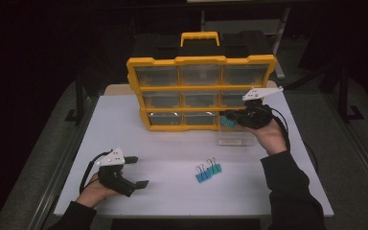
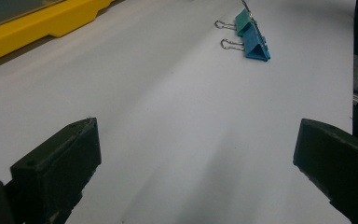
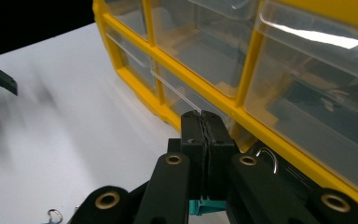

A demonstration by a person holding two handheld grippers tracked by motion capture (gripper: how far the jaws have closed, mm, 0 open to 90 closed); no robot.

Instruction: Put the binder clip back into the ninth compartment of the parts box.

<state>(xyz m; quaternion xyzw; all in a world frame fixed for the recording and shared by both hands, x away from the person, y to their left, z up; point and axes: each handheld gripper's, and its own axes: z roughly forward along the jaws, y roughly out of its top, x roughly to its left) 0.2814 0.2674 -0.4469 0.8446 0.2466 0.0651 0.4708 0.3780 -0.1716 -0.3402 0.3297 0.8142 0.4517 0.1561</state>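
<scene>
A yellow organiser [image 1: 201, 91] with clear drawers stands upright at the back of the white table [image 1: 172, 153]. In front of its lower right corner, my right gripper [image 1: 228, 118] [image 3: 207, 122] is shut on a teal binder clip [image 1: 227, 122] [image 3: 207, 206], pinching its wire handle. A clear drawer [image 1: 236, 137] lies on the table just below that clip. A blue clip [image 1: 202, 176] [image 2: 256, 46] and a teal clip [image 1: 214, 168] [image 2: 243, 23] lie side by side in mid-table. At the front left, my left gripper [image 1: 138, 171] [image 2: 196, 154] is wide open and holds nothing.
The organiser has a yellow handle [image 1: 200, 37] on top and a black case [image 1: 249, 45] behind it. The table's front edge runs close to both forearms. Dark floor surrounds the table.
</scene>
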